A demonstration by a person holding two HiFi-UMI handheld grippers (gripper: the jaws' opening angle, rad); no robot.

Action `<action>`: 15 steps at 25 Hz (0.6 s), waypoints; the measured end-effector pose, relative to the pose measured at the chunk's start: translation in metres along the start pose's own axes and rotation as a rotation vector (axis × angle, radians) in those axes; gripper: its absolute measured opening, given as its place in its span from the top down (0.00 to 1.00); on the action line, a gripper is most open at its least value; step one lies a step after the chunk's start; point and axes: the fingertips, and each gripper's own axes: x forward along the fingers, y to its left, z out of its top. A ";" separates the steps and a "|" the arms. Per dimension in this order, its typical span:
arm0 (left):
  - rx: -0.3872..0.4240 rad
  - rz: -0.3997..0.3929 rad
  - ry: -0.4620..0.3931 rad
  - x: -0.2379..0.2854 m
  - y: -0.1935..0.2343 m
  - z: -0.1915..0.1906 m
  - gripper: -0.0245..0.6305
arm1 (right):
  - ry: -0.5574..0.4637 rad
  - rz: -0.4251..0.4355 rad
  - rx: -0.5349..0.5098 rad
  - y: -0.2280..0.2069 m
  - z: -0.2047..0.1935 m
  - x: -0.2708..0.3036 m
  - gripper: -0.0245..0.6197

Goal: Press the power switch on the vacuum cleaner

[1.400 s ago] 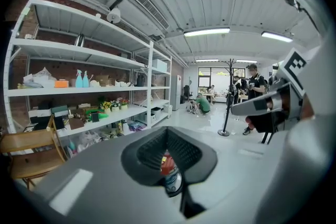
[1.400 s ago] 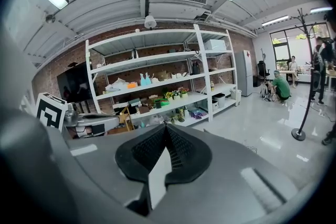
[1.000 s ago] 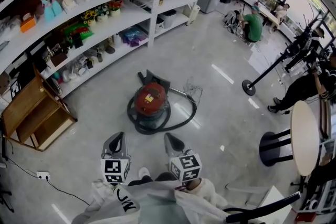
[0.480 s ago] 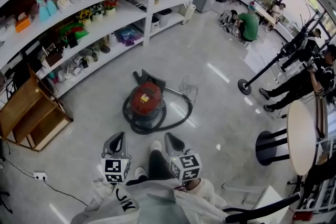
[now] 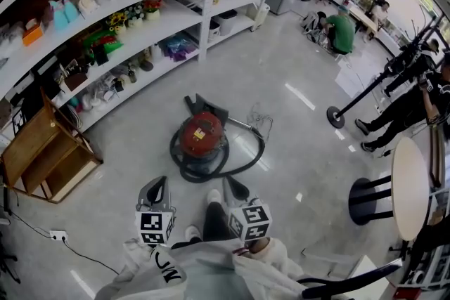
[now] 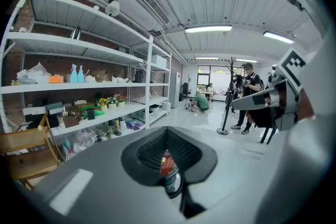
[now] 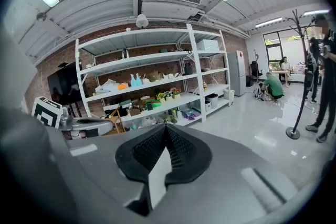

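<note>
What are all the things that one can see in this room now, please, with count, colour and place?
vacuum cleaner: one, red, on the floor, centre
hose: one, dark, looped around the vacuum cleaner
shelving: white, along the left wall, holding many small items
wooden rack: one, brown, far left
round table: one, pale top, right edge
power strip: one, white, floor, lower left
person in green: one, crouching, far background
left gripper: one, grey, jaws together, empty
right gripper: one, grey, jaws together, empty
</note>
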 end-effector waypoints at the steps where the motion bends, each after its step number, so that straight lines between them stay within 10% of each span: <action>1: 0.002 0.001 0.003 0.003 0.000 0.000 0.96 | 0.000 0.004 0.001 -0.001 0.001 0.003 0.96; 15: 0.027 0.017 0.009 0.072 0.009 0.034 0.96 | -0.002 0.040 0.004 -0.041 0.039 0.060 0.96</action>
